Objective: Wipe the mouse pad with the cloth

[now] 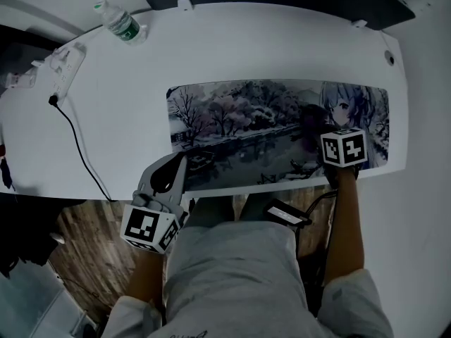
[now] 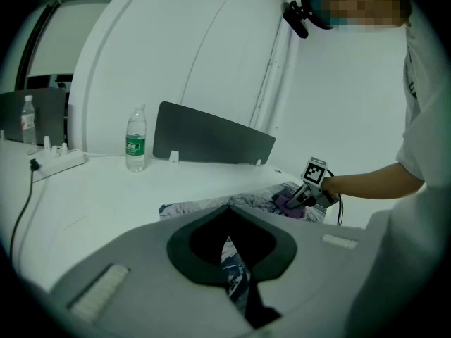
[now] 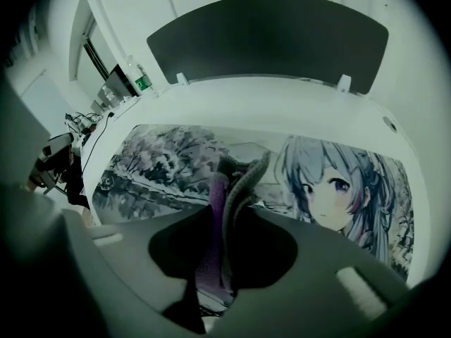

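Observation:
A long mouse pad [image 1: 246, 129] printed with a winter scene and an anime girl lies along the front of the white desk [image 1: 232, 44]. My right gripper [image 1: 321, 136] is shut on a bunched purple-grey cloth [image 1: 309, 128] that rests on the pad beside the girl's face. In the right gripper view the cloth [image 3: 236, 185] stands up between the jaws above the pad [image 3: 169, 167]. My left gripper [image 1: 182, 160] is at the pad's front left corner. In the left gripper view the left gripper [image 2: 230, 211] has its jaws closed, with a strip of the pad [image 2: 236, 277] between them.
A water bottle [image 1: 120, 23] and a white power strip [image 1: 63, 65] with a black cable [image 1: 79, 150] sit at the desk's far left. A dark panel [image 3: 268, 37] stands behind the desk. A dark flat device [image 1: 285, 213] lies on the person's lap.

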